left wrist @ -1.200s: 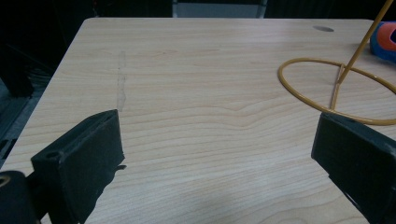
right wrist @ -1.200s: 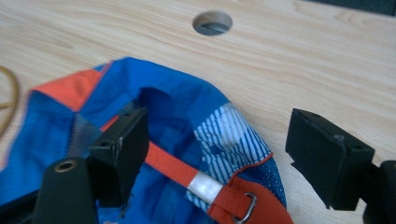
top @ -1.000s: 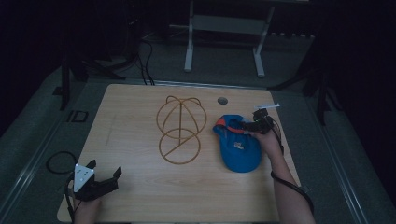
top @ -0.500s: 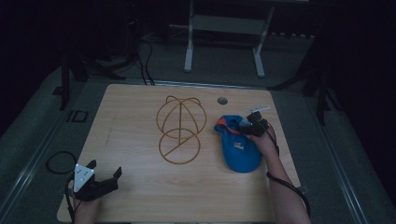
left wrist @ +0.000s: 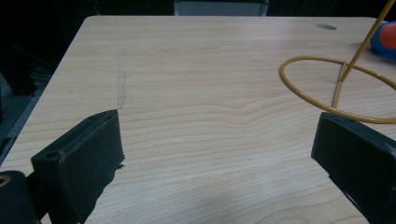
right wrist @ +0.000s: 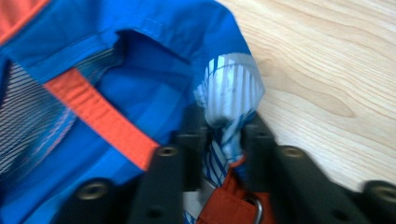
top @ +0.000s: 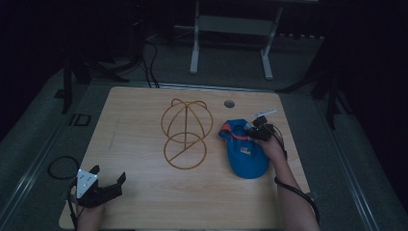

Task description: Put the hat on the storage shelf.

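Blue cap (top: 244, 151) right of wire frame (top: 185, 134), logo unreadable; right tongs (top: 254, 131) just closed, pinching its striped lining; left tongs (top: 108, 179) wide open, empty, well apart on desk (top: 144, 115).

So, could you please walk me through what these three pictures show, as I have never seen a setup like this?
Gladly. There is no robot here: a person holds a two-jaw gripper in each hand at a wooden table. The high view comes from a fixed camera above, looking forward and down. The other two come from cameras riding on the grippers, looking along their black jaws.

On the table stand a gold wire stand, made of hoops, and a blue cap with orange trim beside it.

The left gripper rests near the table's front left corner, jaws wide open with nothing between them. The right gripper sits at the cap's far end; its jaws have just been closing, and in its own view they pinch a fold of the cap's striped lining.
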